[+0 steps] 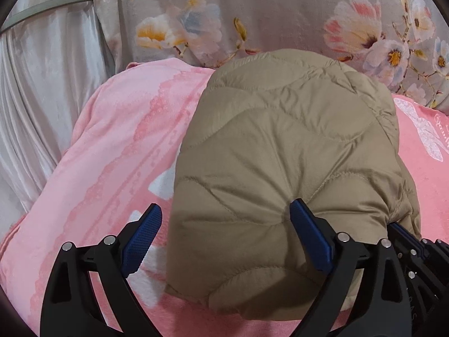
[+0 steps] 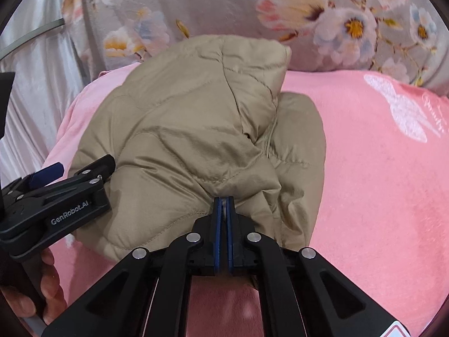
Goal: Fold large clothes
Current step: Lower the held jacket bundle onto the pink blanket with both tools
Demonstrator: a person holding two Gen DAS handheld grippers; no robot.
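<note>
Pinching the near hem at the bottom centre of its view, the right gripper (image 2: 223, 205) is clamped narrow on the folded tan jacket (image 2: 196, 140). At lower left of that view the left gripper (image 1: 224, 224) stands wide, one pad pressing the padding, gripping nothing. I judge a late fold underway; next, carry the hem away. Beyond, the pink blanket (image 1: 112, 140) offers room right; floral pillows (image 1: 280, 14) and a curtain (image 1: 42, 84) bound the far and left edges.

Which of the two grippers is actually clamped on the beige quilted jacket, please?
The right gripper: its blue pads pinch the beige quilted jacket, whereas the left gripper stands open.
</note>
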